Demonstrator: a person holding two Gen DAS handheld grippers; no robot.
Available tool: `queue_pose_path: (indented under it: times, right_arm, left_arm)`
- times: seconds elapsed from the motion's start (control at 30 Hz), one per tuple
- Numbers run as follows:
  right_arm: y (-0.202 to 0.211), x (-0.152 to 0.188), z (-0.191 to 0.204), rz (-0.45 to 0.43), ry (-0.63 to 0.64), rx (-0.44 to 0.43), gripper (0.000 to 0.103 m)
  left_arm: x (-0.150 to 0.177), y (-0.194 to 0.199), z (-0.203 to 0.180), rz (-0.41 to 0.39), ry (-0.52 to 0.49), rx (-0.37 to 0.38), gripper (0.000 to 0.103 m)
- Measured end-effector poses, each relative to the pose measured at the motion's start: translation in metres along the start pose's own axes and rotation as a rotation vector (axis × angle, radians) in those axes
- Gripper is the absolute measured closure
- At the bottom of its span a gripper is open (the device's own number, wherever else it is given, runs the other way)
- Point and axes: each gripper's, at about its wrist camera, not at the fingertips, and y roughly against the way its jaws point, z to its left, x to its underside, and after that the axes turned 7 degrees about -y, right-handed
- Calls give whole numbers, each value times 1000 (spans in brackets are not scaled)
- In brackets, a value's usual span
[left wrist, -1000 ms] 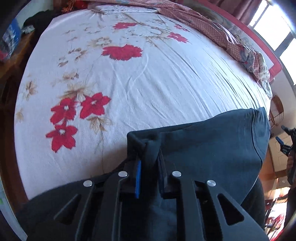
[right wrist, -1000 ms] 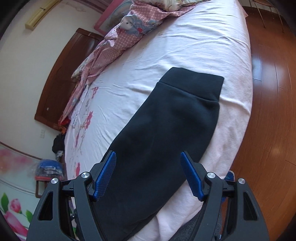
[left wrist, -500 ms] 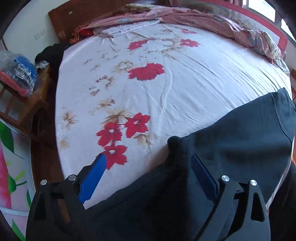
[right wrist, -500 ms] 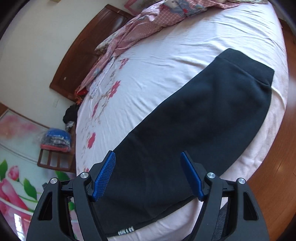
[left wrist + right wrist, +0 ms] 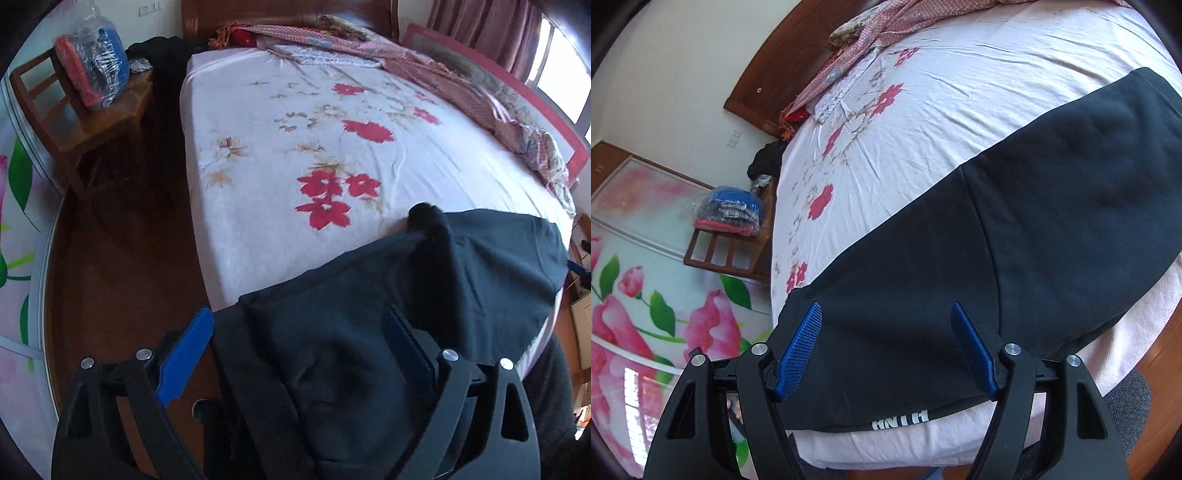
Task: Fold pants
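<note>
The left tool [image 5: 299,350] is spread wide, its blue pads [image 5: 184,360] far apart with nothing gripped between them. It hangs over the near end of the pants [image 5: 369,332]; the left pad shows against the wood floor [image 5: 122,280] off the side of the bed [image 5: 295,147], the right pad over dark cloth. Whether either pad touches the cloth cannot be told.

The right tool [image 5: 892,347] is likewise wide open and grips nothing. Both its pads [image 5: 799,347] show against the pants [image 5: 1034,229], over the part nearest the bed's edge [image 5: 894,446]; contact cannot be judged.

The pants are dark, almost black, and lie flat along the near edge of the bed in a long band. In the left view one corner is bunched up into a small peak beside the red flowers of the sheet. In the right view a seam runs across the cloth, and the far end reaches toward the bed's corner.

White letters show at the lower hem in the right view, upside down and mirrored; they look like "HUNH" but cannot be read surely.

A wooden chair [image 5: 74,122] beside the bed carries a clear plastic bag [image 5: 98,62] with blue and red folded cloth inside. A red-patterned blanket [image 5: 424,70] lies crumpled along the far side of the bed by the headboard [image 5: 284,13]. A wardrobe door [image 5: 639,302] with pink flowers stands behind the chair.
</note>
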Motion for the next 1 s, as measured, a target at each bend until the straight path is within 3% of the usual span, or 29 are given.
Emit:
queue_pose_path:
  times: [0.07,0.13,0.17,0.2,0.27,0.6,0.67,0.7,0.73,0.83,0.87,0.9,0.93,1.0]
  right_arm:
    - [4,2,6,-5,14,-6,31]
    - [5,3,11,-2,24,1,31]
    - [4,3,12,1,19,2,31]
    - [4,3,13,2,11,1,31]
    - [4,3,14,3,-3,-5,31]
    - [16,2,13,-21,-18,0,31]
    - [13,5,13,-8,4,20,31]
    - [9,8,12,7,9,21,31]
    - [5,11,9,15,11,20,31]
    - [-14,25,8,73,45,51,31]
    - [-22,34,13,112,68,30,31]
    - [-28,45,18,153,97,1,31]
    - [-36,58,26,199,133,-19,31]
    - [-56,88,43,309,197,-81,31]
  left_arm:
    - [4,-16,-1,15,-5,6,18]
    - [6,-24,5,14,40,-1,44]
    - [7,-26,10,8,76,11,70]
    - [7,-27,17,3,116,21,86]
    - [7,-28,32,-12,194,56,91]
    - [-4,-15,41,-90,185,-75,95]
    - [6,-17,51,-73,209,-81,95]
    - [10,-19,53,-64,204,-79,103]
    - [14,-26,54,-27,173,-79,103]
    - [26,-28,68,34,231,-25,96]
    - [27,-19,69,29,237,-44,89]
    - [28,-3,63,14,209,-135,81]
    - [30,13,54,-14,171,-164,76]
    - [38,42,30,-63,137,-111,64]
